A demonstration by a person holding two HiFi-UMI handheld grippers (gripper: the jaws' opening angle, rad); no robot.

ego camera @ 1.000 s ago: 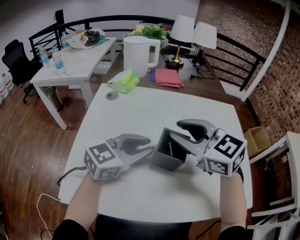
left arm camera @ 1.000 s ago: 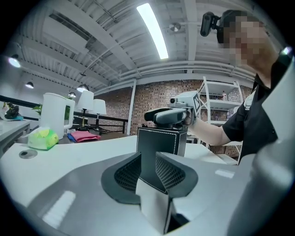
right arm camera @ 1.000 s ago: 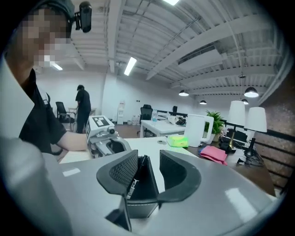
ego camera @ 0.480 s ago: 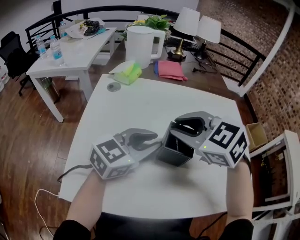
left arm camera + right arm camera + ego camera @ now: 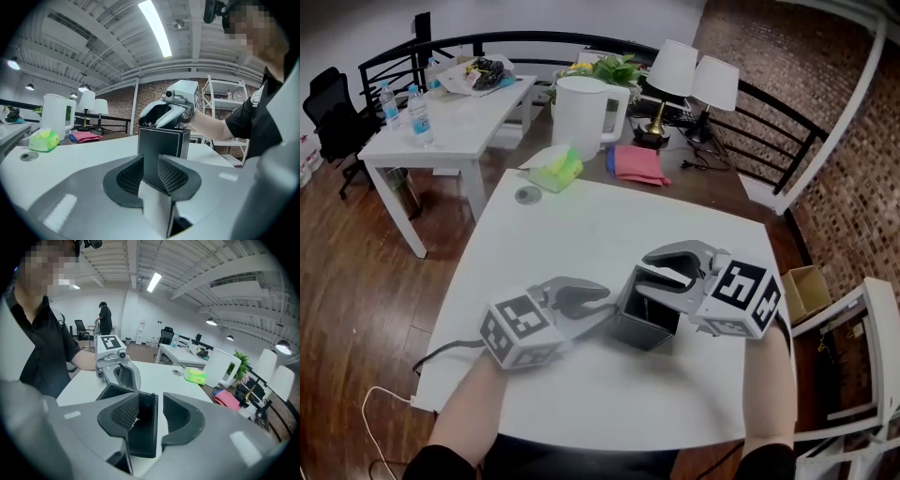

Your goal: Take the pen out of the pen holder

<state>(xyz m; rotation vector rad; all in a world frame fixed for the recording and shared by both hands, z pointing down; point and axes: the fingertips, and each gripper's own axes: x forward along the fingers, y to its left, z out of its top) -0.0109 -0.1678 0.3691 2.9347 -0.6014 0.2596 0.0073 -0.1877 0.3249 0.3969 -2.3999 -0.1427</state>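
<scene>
A black square pen holder point(image 5: 642, 330) stands on the white table point(image 5: 581, 225) near its front edge. My left gripper point(image 5: 609, 305) is shut on the holder's left corner; in the left gripper view the pads point(image 5: 171, 176) press on that corner edge point(image 5: 161, 140). My right gripper point(image 5: 645, 267) reaches in from the right over the holder's rim. Its jaws have just been opening. In the right gripper view they point(image 5: 151, 401) straddle one wall point(image 5: 152, 427), one jaw inside, one outside, with gaps on both sides. The inside is dark and I cannot make out a pen.
Behind the table stand a white jug point(image 5: 581, 112), a green-yellow bundle point(image 5: 555, 167), a pink cloth point(image 5: 637, 161) and two lamps point(image 5: 675, 70). A small round disc point(image 5: 525, 195) lies at the table's far left. A cable point(image 5: 441, 354) hangs off the front left edge; a white chair point(image 5: 862, 356) is at right.
My right gripper has rolled and sunk onto the holder's rim, so that one jaw now reaches inside it. The left gripper has kept its hold on the corner.
</scene>
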